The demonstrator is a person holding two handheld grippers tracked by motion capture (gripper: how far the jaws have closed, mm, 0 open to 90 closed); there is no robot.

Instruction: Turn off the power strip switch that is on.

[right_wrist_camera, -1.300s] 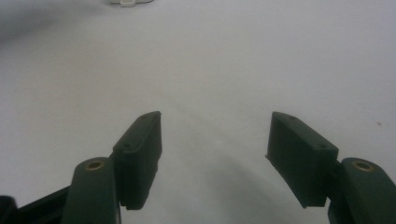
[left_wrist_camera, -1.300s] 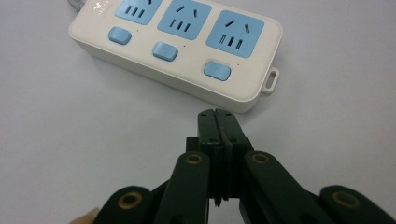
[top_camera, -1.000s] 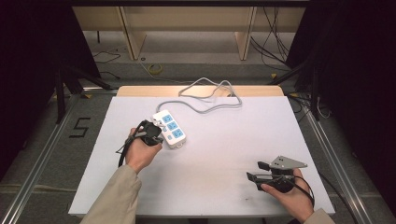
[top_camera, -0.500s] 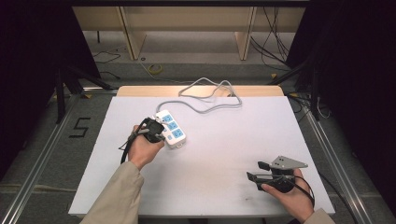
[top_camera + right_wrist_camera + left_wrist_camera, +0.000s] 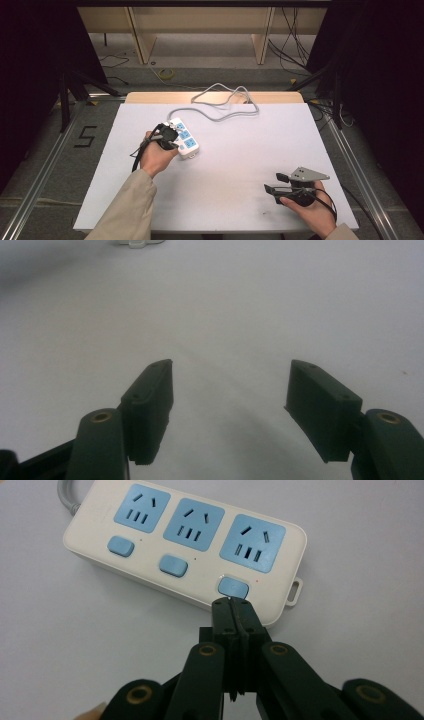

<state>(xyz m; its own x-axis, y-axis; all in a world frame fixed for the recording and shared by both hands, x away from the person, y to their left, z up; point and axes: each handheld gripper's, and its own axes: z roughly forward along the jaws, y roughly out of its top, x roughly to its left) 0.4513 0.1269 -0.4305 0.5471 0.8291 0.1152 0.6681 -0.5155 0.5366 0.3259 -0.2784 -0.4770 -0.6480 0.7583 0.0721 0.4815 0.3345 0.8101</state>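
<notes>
Pressing with left gripper (image 5: 233,602), jaws together, tips at nearest blue rocker switch (image 5: 233,586) of three-outlet power strip (image 5: 185,545). Strip lies flat left of centre on white table (image 5: 250,165); long axis diagonal, grey cord (image 5: 225,107) leaving far end. Likely light, rigid, smooth plastic, may skid; grip across narrow sides. Right gripper (image 5: 272,184) jaws apart, well apart from strip.
</notes>
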